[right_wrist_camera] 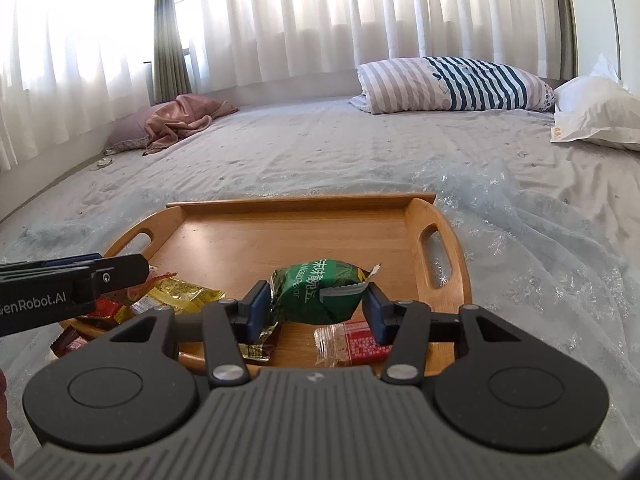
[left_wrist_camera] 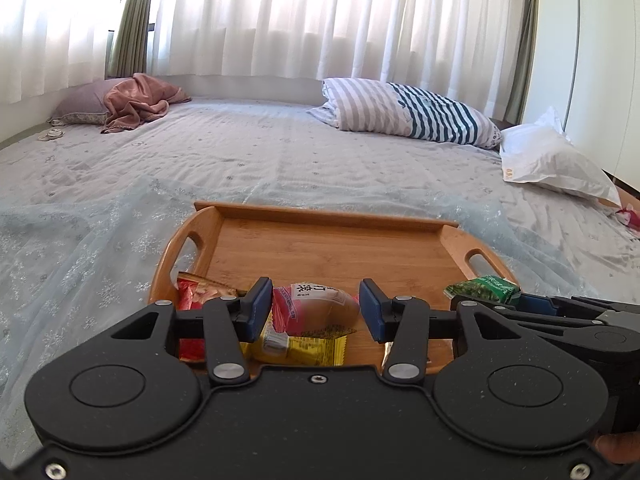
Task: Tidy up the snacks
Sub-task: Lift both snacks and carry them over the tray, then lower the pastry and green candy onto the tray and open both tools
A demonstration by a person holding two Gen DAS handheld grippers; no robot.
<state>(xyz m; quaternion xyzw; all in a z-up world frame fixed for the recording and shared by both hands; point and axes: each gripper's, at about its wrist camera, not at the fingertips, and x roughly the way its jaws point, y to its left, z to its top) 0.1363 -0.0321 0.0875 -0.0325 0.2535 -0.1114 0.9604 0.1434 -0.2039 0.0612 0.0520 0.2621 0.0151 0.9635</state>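
Your right gripper (right_wrist_camera: pixel 316 312) is clamped on the green wasabi snack packet (right_wrist_camera: pixel 320 292), held above the wooden tray's (right_wrist_camera: pixel 444 240) 6 o'clock edge; it's light, crinkly and slippery, so hold its puffed middle gently, not the seams.

I am looking out over a wide bed (left_wrist_camera: pixel 280 152) that is stretching away ahead of the tool, covered in a pale grey-blue quilted spread with a sheer snowflake-patterned layer (right_wrist_camera: pixel 520 240) lying over the near part. Far ahead, white sheer curtains (left_wrist_camera: pixel 320 20) are glowing with strong daylight, and an olive drape (left_wrist_camera: pixel 134 20) is hanging ahead to the left. A mauve pillow (left_wrist_camera: pixel 80 106) with a crumpled pink blanket (left_wrist_camera: pixel 140 100) is sitting far ahead-left. A striped pillow (right_wrist_camera: pixel 460 84) is lying ahead-right, and a white pillow (right_wrist_camera: pixel 600 112) further right. A pale wall or wardrobe panel, I think, is rising at the far right (left_wrist_camera: pixel 600 60).
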